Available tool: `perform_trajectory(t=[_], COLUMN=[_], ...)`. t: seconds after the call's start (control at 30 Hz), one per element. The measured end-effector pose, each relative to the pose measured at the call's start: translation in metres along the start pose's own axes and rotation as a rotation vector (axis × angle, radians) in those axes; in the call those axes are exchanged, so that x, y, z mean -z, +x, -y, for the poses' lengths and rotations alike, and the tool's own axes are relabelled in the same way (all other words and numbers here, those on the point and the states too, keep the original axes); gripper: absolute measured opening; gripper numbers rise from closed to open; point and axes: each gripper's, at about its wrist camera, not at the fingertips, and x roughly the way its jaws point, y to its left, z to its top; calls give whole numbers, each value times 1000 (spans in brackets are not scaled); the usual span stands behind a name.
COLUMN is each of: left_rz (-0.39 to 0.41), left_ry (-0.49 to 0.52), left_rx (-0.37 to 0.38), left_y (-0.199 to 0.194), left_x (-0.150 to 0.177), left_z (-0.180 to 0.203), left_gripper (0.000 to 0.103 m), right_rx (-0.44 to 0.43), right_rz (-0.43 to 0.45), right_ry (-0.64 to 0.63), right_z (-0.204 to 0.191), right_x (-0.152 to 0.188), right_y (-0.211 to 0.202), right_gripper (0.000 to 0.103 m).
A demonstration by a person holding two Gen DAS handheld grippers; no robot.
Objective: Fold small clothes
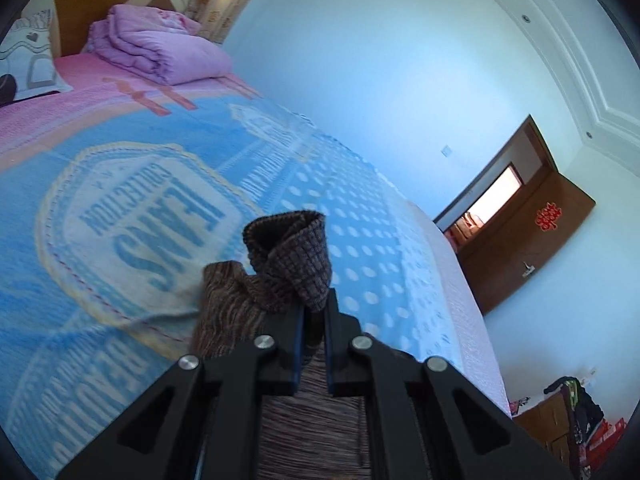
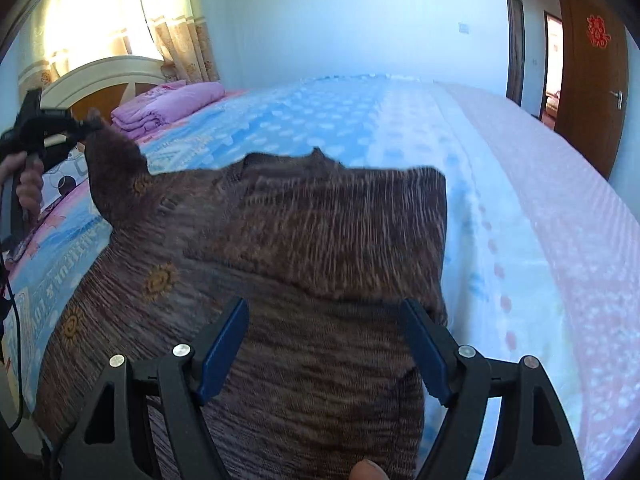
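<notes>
A brown knit sweater [image 2: 320, 240] with small orange sun motifs lies spread on the bed, its right side folded inward. My left gripper [image 1: 314, 304] is shut on the ribbed sleeve cuff [image 1: 288, 256], which sticks up past the fingertips. From the right wrist view, that left gripper [image 2: 86, 125] holds the sleeve [image 2: 116, 168] lifted off the bed at the far left, with a hand [image 2: 28, 184] on its handle. My right gripper [image 2: 326, 320] hovers open over the sweater's near part, nothing between its blue pads [image 2: 224, 344].
The bed has a blue, white and pink printed cover [image 1: 140, 216]. A folded purple quilt [image 1: 160, 48] and a pillow [image 1: 28, 60] lie by the headboard [image 2: 100, 76]. A brown door [image 2: 588, 80] stands open at right. A black cable [image 2: 16, 320] hangs at the left edge.
</notes>
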Motion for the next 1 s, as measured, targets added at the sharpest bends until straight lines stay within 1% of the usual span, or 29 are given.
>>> perform_trajectory(t=[0.1, 0.13, 0.17, 0.23, 0.27, 0.3, 0.37, 0.47, 0.5, 0.57, 0.63, 0.67, 0.7, 0.77, 0.8, 0.83, 0.9, 0.93, 1.0], left_rz=[-20, -33, -43, -66, -93, -117, -159, -252, -266, -274, -246, -215, -181, -113, -58, -32, 23, 61, 73], left_ry=[18, 28, 37, 55, 73, 104, 189, 308, 327, 390, 468, 522, 566, 628, 670, 705, 773, 788, 777], left_rx=[46, 64, 71, 81, 82, 68, 9, -43, -44, -32, -21, -21, -41, -84, -135, -187, -344, -441, -540], left_y=[13, 20, 25, 37, 47, 55, 76, 98, 98, 93, 78, 65, 56, 39, 28, 24, 28, 33, 46], left_x=[18, 29, 36, 59, 74, 89, 122, 165, 172, 182, 181, 179, 175, 169, 163, 159, 147, 136, 119], left_z=[30, 41, 47, 62, 69, 76, 89, 101, 103, 108, 110, 110, 109, 98, 86, 79, 60, 45, 26], left_gripper=[8, 8, 8, 8, 8, 8, 9, 10, 11, 17, 21, 29, 36, 70, 76, 79, 79, 79, 78], right_rx=[-3, -8, -12, -15, -16, -15, -17, -18, -19, -21, -20, -22, -25, -22, -19, -14, 1, -2, -30], right_rz=[-20, -26, -27, -20, -16, -12, -12, -23, -27, -30, -29, -28, -27, -24, -20, -15, -3, 1, -5], right_ry=[17, 24, 27, 23, 19, 17, 19, 22, 21, 20, 16, 16, 17, 16, 16, 16, 10, 6, -9], right_z=[3, 3, 3, 2, 1, 0, 0, 1, 1, 1, 1, 1, 2, 2, 2, 2, -3, -6, -18], right_x=[8, 10, 10, 11, 11, 11, 11, 14, 15, 16, 17, 17, 17, 17, 17, 17, 13, 9, -3], right_y=[7, 9, 10, 9, 8, 8, 8, 11, 12, 14, 14, 14, 14, 13, 12, 11, 7, 5, 5], right_gripper=[78, 78, 78, 78, 78, 78, 78, 78, 78, 78, 78, 78, 78, 78, 78, 78, 78, 78, 78])
